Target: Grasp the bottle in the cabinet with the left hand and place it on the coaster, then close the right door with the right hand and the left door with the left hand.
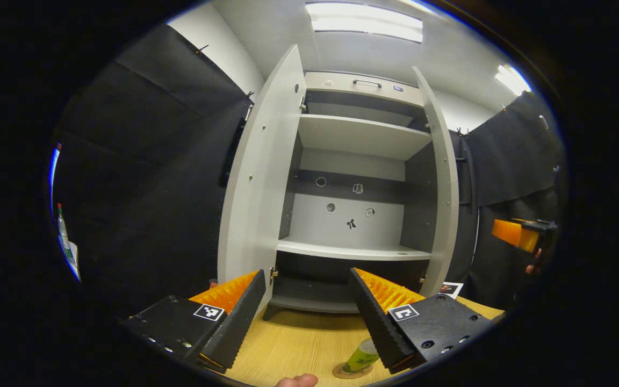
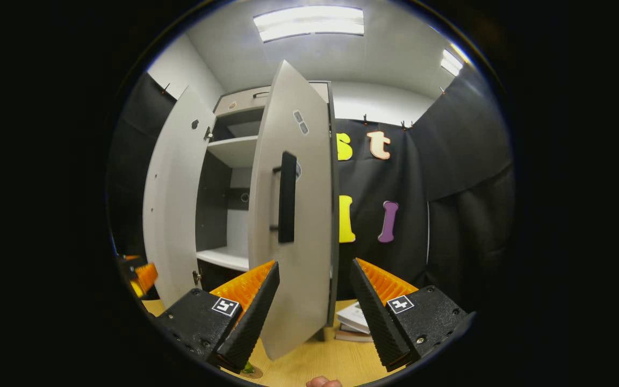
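Two tools are in play, both spread wide and holding nothing. Nearest in the left gripper view, the green bottle [image 1: 361,357] stands on the round coaster [image 1: 350,372] on the wooden counter [image 1: 299,344], just beside the left tool [image 1: 309,301], whose right finger partly hides it. So the placing step looks done and both doors remain to be shut. Beyond it, the cabinet [image 1: 358,215] stands open with bare shelves, its left door [image 1: 256,199] swung out and its right door [image 1: 444,193] edge-on.

In the right gripper view, the right tool [image 2: 312,293] straddles the lower edge of the right door [image 2: 293,215], with the black handle [image 2: 287,198] higher up; whether a finger touches the panel I cannot tell. A stack of books [image 2: 353,322] lies on the counter behind that door.

My worry: a careless sweep of the left tool towards its door could clip the bottle and tip it off the coaster, since it stands so close. Pushing the right door low at its edge may also make the tool slip off.
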`<state>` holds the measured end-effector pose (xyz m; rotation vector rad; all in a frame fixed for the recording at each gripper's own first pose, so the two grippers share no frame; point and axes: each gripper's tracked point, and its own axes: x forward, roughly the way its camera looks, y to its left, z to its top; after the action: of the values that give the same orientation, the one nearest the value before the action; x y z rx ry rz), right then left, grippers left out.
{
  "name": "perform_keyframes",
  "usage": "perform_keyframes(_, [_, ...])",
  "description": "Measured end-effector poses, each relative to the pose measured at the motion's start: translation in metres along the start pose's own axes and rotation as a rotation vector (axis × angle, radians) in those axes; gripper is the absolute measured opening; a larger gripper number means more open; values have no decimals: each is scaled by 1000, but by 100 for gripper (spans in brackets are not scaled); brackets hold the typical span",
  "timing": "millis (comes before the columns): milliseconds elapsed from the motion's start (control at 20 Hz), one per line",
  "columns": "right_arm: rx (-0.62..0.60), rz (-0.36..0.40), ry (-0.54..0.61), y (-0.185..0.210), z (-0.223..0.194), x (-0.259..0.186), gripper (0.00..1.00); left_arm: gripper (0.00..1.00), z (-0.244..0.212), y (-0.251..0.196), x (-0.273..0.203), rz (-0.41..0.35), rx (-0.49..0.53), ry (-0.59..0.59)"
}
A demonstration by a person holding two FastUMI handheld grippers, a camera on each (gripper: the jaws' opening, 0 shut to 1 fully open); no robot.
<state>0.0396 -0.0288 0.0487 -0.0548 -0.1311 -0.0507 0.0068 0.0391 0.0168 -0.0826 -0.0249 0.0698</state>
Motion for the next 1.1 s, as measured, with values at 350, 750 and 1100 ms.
perform_keyframes(350, [15,-10,-14,2,16,23,82,95,47,113,4,246,37,-53])
perform_keyframes(750, [72,15,27,21,38,88,83,95,49,167,-14,393,28,-35])
perform_keyframes(1100, [69,77,-9,56,47,112,83,95,49,200,4,438,73,-1])
